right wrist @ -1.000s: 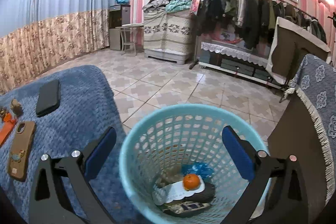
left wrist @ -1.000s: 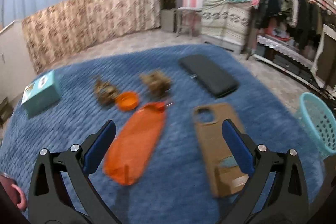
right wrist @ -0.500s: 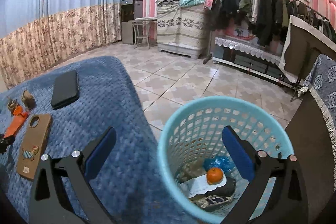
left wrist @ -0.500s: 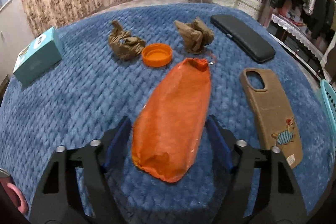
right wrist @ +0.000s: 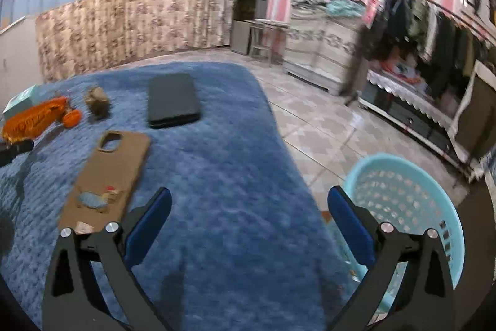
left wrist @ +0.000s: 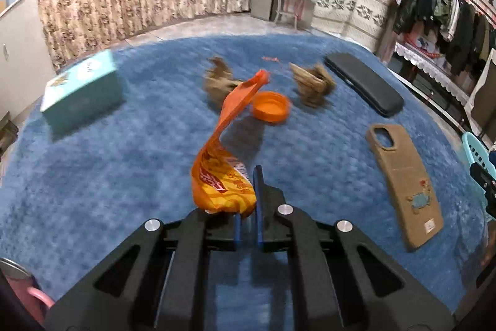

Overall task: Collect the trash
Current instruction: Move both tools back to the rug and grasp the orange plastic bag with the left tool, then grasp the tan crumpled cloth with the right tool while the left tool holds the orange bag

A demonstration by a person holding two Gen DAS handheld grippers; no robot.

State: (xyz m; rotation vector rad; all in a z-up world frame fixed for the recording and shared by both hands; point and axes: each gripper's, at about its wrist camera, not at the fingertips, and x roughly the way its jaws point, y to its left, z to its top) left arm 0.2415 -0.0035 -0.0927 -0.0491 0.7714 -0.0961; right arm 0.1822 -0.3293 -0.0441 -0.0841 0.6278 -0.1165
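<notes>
My left gripper (left wrist: pixel 246 207) is shut on the near end of an orange snack wrapper (left wrist: pixel 223 182), which stands up off the blue blanket (left wrist: pixel 124 169) with its far end curling in the air. Behind it lie an orange lid (left wrist: pixel 271 106) and two crumpled brown paper wads (left wrist: pixel 220 81) (left wrist: pixel 313 82). My right gripper (right wrist: pixel 248 213) is open and empty above the blanket's edge. The light-blue mesh basket (right wrist: pixel 403 191) stands on the floor just to its right. In the right wrist view the wrapper (right wrist: pixel 34 118) shows at the far left.
A brown phone case (left wrist: pixel 403 185) and a long black case (left wrist: pixel 362 82) lie on the right of the blanket, and a teal box (left wrist: pixel 80 95) at the far left. A pink mug (left wrist: pixel 28 297) is at the near left corner. Tiled floor, a clothes rack and furniture lie beyond.
The left jaws closed on the orange wrapper and raised its near end off the blanket. The right gripper swung left from above the basket to over the blanket's edge.
</notes>
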